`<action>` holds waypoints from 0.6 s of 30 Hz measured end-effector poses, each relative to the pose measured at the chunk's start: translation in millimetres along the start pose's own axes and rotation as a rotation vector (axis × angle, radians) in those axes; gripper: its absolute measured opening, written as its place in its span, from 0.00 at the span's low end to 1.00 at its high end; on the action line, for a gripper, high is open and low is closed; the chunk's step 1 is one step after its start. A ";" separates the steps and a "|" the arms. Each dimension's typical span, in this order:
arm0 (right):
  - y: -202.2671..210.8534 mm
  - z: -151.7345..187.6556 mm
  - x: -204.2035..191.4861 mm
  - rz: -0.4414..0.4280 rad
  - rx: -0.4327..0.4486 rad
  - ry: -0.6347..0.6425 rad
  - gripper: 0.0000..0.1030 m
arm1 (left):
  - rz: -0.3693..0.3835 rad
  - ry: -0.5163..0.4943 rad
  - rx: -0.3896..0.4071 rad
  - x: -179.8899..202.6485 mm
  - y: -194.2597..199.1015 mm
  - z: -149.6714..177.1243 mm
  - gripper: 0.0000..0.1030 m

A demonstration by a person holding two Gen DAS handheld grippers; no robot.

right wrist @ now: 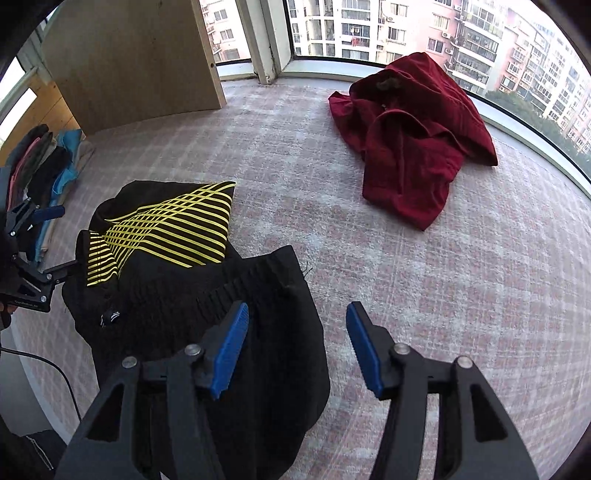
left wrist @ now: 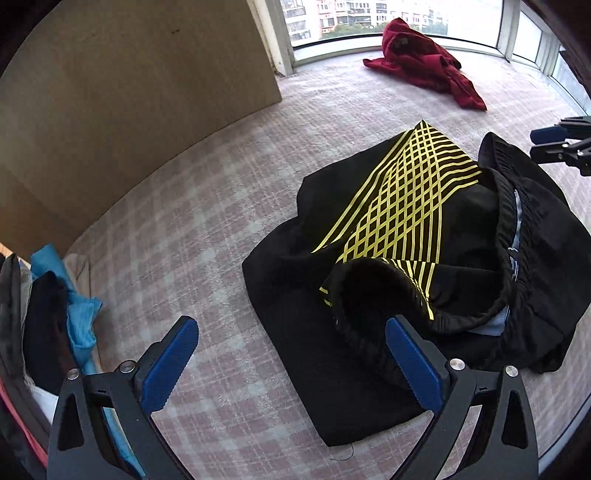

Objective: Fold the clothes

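Observation:
A pair of black shorts with yellow grid stripes [left wrist: 406, 229] lies crumpled on the pink checked carpet; it also shows in the right wrist view [right wrist: 177, 280]. My left gripper [left wrist: 291, 332] is open and empty just above the shorts' near left edge, its right finger over the cloth. My right gripper [right wrist: 297, 317] is open and empty over the shorts' right edge, its left finger above the waistband. The right gripper also shows at the far right of the left wrist view [left wrist: 554, 144]. A crumpled dark red garment [right wrist: 413, 129] lies farther back by the window.
A stack of folded clothes [right wrist: 48, 166] sits at the left, next to a wooden cabinet panel [left wrist: 122, 103]. Curved windows [right wrist: 369, 33] line the far side. Bare carpet [right wrist: 443, 295] lies to the right of the shorts.

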State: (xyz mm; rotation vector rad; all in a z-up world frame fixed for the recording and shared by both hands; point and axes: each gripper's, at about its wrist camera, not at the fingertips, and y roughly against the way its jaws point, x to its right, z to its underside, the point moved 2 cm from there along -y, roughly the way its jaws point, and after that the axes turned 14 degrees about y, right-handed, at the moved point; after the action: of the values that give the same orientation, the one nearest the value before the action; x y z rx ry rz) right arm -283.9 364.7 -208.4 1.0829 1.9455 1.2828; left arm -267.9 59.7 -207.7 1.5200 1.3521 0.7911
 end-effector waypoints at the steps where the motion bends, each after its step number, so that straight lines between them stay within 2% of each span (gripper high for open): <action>1: -4.8 -2.0 -0.1 -0.004 -0.009 0.009 0.53 | 0.005 -0.019 0.000 3.8 -2.2 -2.0 0.92; 2: -9.6 -3.9 -0.1 -0.007 -0.017 0.017 0.53 | 0.017 -0.033 0.000 7.6 -3.7 -4.0 0.87; 4: -19.1 -7.7 -0.4 -0.014 -0.034 0.035 0.53 | 0.043 -0.041 -0.017 13.3 -8.8 -7.4 0.65; 8: -32.6 -11.9 -6.1 -0.043 -0.042 0.066 0.53 | 0.089 -0.018 -0.075 15.2 -23.1 -7.4 0.50; 10: -37.4 -11.5 -10.6 -0.047 -0.045 0.085 0.53 | 0.156 0.015 -0.112 13.3 -26.7 -5.1 0.27; 11: -39.6 -10.1 -12.6 -0.063 -0.051 0.088 0.52 | 0.179 0.032 -0.124 12.0 -27.8 -4.3 0.27; 12: -41.2 -8.7 -14.4 -0.082 -0.052 0.087 0.34 | 0.186 0.047 -0.123 10.0 -27.7 -4.1 0.26; 14: -35.1 -5.4 -14.5 -0.125 -0.025 0.054 0.08 | 0.190 0.075 -0.119 5.2 -26.8 -3.7 0.19; 15: -30.0 -3.5 -13.9 -0.135 -0.010 0.035 0.07 | 0.188 0.092 -0.116 2.1 -26.2 -3.3 0.11; 16: -22.1 -1.2 -12.6 -0.133 0.008 0.019 0.07 | 0.189 0.114 -0.110 -2.3 -24.9 -2.6 0.08; 18: -2.1 3.8 -9.5 -0.139 0.058 -0.019 0.06 | 0.217 0.162 -0.103 -12.3 -20.1 -0.6 0.07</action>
State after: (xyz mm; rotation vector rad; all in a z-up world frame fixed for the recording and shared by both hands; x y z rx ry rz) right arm -276.7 357.8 -211.6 0.9656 2.0168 1.1448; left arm -278.5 47.2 -224.7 1.5648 1.2539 1.1236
